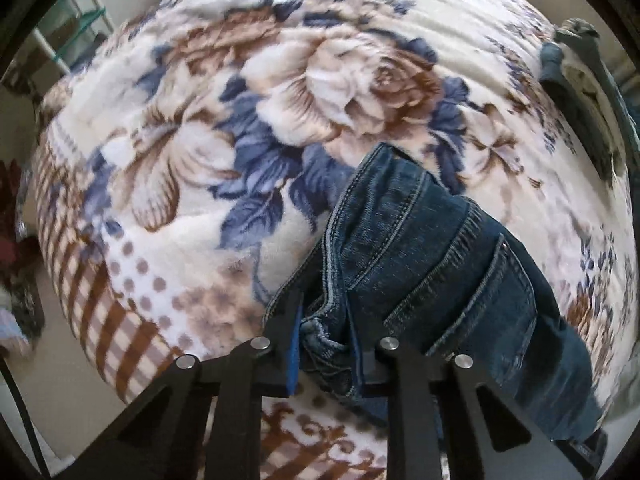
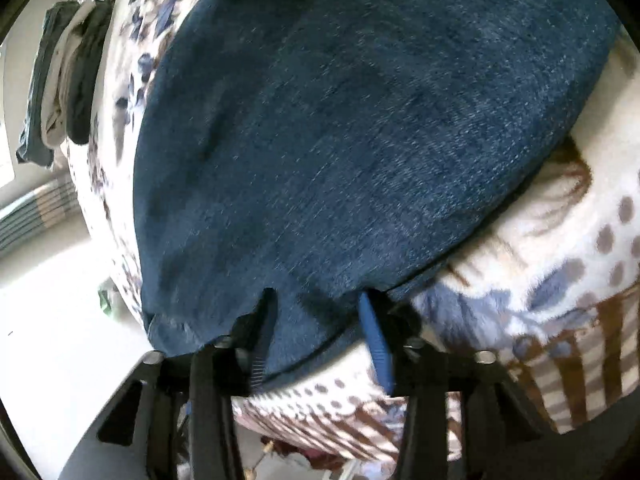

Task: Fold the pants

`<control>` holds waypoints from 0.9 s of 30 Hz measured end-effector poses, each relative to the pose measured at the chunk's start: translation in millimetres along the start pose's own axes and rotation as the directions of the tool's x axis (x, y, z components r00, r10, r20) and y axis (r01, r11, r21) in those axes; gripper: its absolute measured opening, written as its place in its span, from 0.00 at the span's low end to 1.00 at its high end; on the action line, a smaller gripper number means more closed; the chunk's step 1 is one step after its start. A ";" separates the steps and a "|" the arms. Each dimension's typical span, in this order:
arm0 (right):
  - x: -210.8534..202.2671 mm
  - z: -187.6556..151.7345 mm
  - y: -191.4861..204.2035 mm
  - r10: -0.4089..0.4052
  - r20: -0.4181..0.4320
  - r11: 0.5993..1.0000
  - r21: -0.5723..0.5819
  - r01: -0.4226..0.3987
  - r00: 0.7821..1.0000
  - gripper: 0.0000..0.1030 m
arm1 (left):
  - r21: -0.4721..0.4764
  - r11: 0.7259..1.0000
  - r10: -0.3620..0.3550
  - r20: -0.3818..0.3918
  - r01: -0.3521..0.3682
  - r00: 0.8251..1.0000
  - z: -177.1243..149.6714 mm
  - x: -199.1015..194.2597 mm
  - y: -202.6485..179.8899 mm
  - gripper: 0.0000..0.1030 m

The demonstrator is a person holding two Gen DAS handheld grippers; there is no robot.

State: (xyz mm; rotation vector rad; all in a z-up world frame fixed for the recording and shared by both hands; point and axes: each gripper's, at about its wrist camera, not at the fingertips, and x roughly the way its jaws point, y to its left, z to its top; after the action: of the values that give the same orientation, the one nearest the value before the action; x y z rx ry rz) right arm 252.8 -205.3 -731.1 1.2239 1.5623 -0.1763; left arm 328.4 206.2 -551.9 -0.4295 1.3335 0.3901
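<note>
Both grippers grasp the jeans (image 1: pixel 420 248) on the blanket (image 1: pixel 200 120). Left gripper (image 1: pixel 328 344) pinches the waistband between its jaws; right gripper (image 2: pixel 316 336) clamps the leg end. Folding appears begun, not finished; laying over remains.

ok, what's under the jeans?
The flowered blanket lies under the jeans and shows on every side of them. Whatever sits directly beneath the denim is covered in both views.
</note>
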 end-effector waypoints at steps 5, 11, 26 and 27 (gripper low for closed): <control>-25.9 -18.8 4.2 -0.037 0.054 0.993 -0.107 0.042 0.998 0.03 | -0.001 1.000 -0.006 0.008 0.006 1.000 6.6 -17.7 12.1 0.16; -24.5 -28.6 6.5 -0.091 0.031 0.984 -0.148 0.095 0.995 0.03 | 0.001 0.999 0.035 -0.057 -0.035 0.998 8.1 4.2 16.8 0.17; -10.6 -34.6 161.0 -0.209 -0.038 0.779 -0.611 0.142 0.977 0.70 | 0.210 0.978 0.005 0.019 -0.009 1.000 29.3 -65.8 -66.0 0.82; -5.4 -28.1 177.7 -0.215 -0.049 0.765 -0.630 0.137 0.975 0.70 | 0.209 0.978 -0.003 0.012 0.000 1.000 33.6 -62.5 -72.9 0.82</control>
State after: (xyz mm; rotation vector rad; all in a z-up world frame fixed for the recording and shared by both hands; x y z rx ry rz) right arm 369.2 -108.8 -633.4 0.5640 1.6518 0.2905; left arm 381.4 159.0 -479.0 -0.2524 1.3466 0.2472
